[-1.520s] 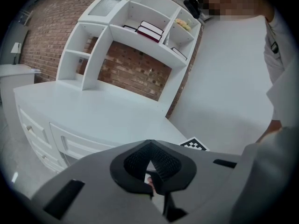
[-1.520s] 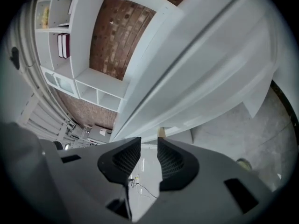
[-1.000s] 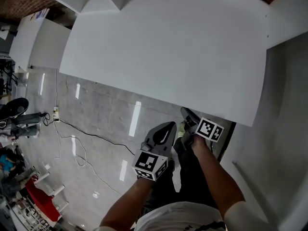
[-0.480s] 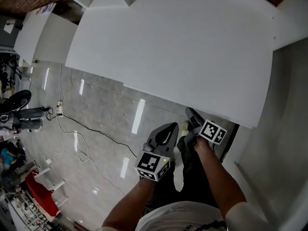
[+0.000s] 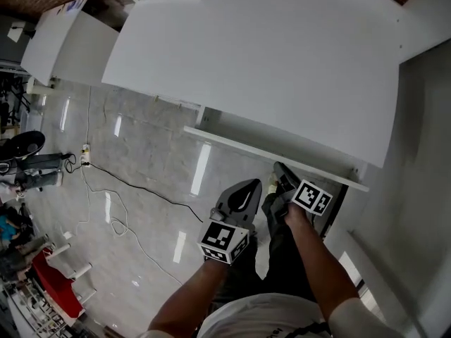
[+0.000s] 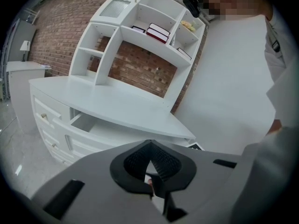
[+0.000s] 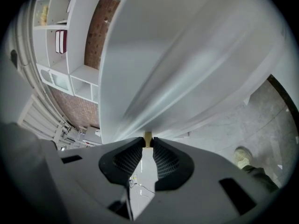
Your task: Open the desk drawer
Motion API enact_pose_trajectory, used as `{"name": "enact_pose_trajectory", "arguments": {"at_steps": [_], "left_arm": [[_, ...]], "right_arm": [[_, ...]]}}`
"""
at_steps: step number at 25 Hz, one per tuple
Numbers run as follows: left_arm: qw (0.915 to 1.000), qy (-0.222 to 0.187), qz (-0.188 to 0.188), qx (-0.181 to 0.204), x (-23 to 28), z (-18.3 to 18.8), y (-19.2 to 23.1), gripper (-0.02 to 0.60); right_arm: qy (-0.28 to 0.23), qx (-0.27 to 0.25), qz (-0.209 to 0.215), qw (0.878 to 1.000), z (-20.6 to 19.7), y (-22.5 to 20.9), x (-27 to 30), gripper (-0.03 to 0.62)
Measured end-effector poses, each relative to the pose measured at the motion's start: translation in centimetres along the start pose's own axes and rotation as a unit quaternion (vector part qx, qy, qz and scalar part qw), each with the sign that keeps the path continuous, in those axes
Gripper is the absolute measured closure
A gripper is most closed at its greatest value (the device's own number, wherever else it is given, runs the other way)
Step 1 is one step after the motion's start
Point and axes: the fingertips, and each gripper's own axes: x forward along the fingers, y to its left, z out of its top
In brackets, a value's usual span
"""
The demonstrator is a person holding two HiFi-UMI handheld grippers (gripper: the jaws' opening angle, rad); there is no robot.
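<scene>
Grey polished floor [image 5: 141,160] lies under a white counter [image 5: 268,62] whose drawer [image 5: 275,153] stands partly pulled out.
At the left, the left tongs [image 5: 246,187] hang just near of the drawer front and touch nothing; in the left gripper view the left tongs [image 6: 150,143] are pressed together at the tips and empty, with the open drawer [image 6: 88,125] beyond them under the counter top and a white shelf unit [image 6: 140,31] against a brick wall [image 6: 140,64]. At the right, the right tongs [image 5: 278,167] reach up to the drawer's front edge; the right gripper view shows the right tongs [image 7: 147,141] pinching a small tan knob [image 7: 147,137] on the drawer front.
</scene>
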Motion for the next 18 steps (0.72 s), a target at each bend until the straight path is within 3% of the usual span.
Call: {"name": "enact_pose_trajectory", "arguments": {"at_steps": [18], "left_arm": [[0.9985,0.004,-0.05,0.024,-12.3,-5.5,-1.7,0.569]], "right_arm": [[-0.014,-0.009,-0.019,1.0,-13.3,-0.5,-5.8,0.517]]}}
